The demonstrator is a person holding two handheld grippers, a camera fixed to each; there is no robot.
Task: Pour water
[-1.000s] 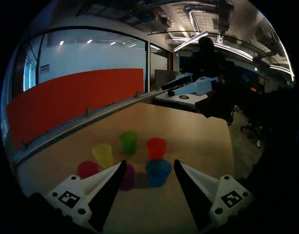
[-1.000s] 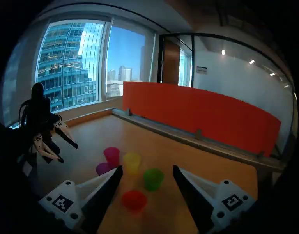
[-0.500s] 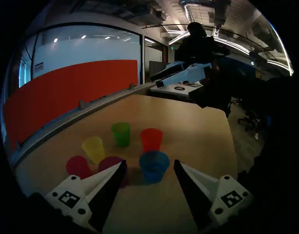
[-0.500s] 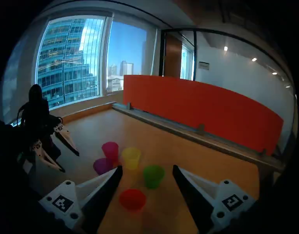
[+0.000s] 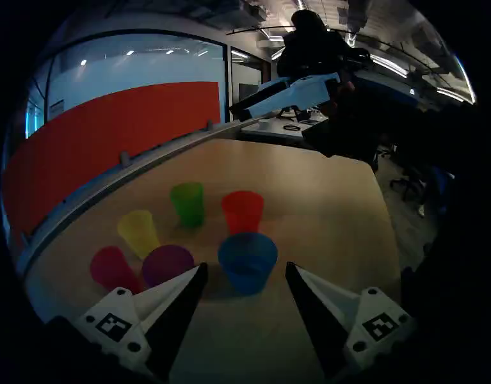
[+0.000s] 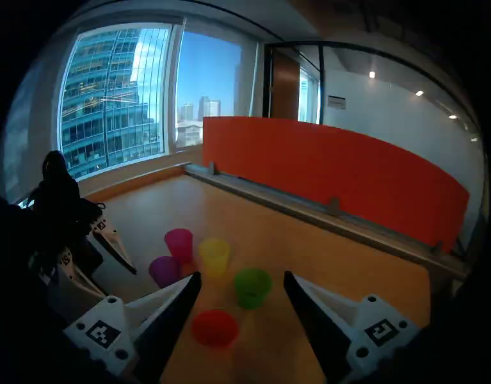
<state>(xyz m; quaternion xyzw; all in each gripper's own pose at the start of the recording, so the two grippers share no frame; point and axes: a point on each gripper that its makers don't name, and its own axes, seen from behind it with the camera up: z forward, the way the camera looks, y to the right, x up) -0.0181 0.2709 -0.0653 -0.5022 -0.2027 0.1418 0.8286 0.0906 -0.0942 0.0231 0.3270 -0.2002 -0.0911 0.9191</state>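
Observation:
Several coloured plastic cups stand in a cluster on the wooden table [image 5: 322, 192]. In the left gripper view the blue cup [image 5: 247, 262] is nearest, just ahead of my open left gripper [image 5: 245, 267], in line with the gap between its fingertips and untouched. Behind it stand a red cup [image 5: 242, 211], a green cup [image 5: 188, 203], a yellow cup [image 5: 138, 232], a purple cup [image 5: 167, 264] and a magenta cup [image 5: 111, 269]. In the right gripper view my open right gripper [image 6: 242, 276] points at the red cup [image 6: 214, 328] and the green cup [image 6: 252, 287]; nothing is between its fingers.
An orange partition [image 6: 335, 169] with a metal rail runs along the table's far edge. A person holds the other gripper [image 5: 283, 96] above the far end of the table in the left gripper view. Large windows [image 6: 111, 102] lie beyond. Bare tabletop lies right of the cups.
My left gripper has moved forward and down toward the blue cup, which now looms larger between its fingertips. The right gripper has shifted slightly closer to the red cup.

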